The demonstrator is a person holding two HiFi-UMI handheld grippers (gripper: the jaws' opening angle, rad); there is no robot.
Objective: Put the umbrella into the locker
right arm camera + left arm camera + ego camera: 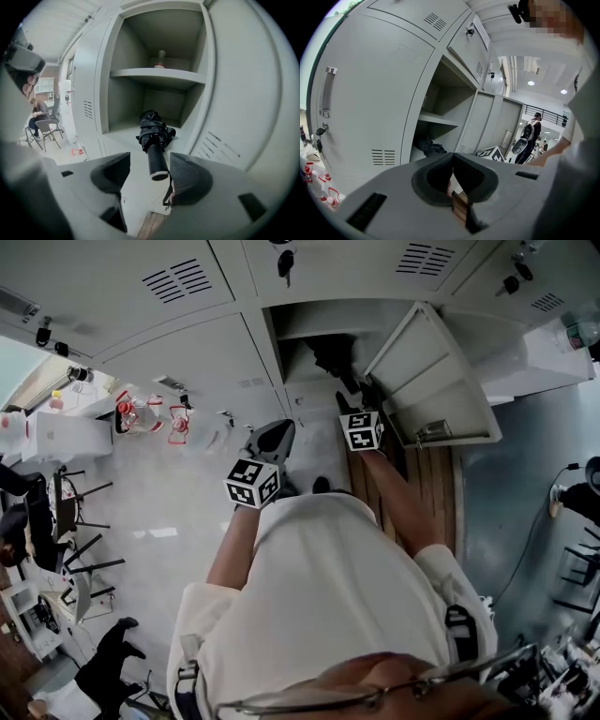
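Umbrella [154, 136] is lying inside the open locker [126, 98], under its shelf, pointing its handle end straight back at the nearer right tongs [150, 161], which are gaping apart without touching it, while the left tongs [453, 161] are pressing together, empty.

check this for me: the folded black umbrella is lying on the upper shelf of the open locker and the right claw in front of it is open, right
Not quite. The folded black umbrella lies on the floor of the lower compartment, under the shelf, not on it; the right gripper view shows this. The rest holds: the locker is open, and the right claw in front of the umbrella is open.
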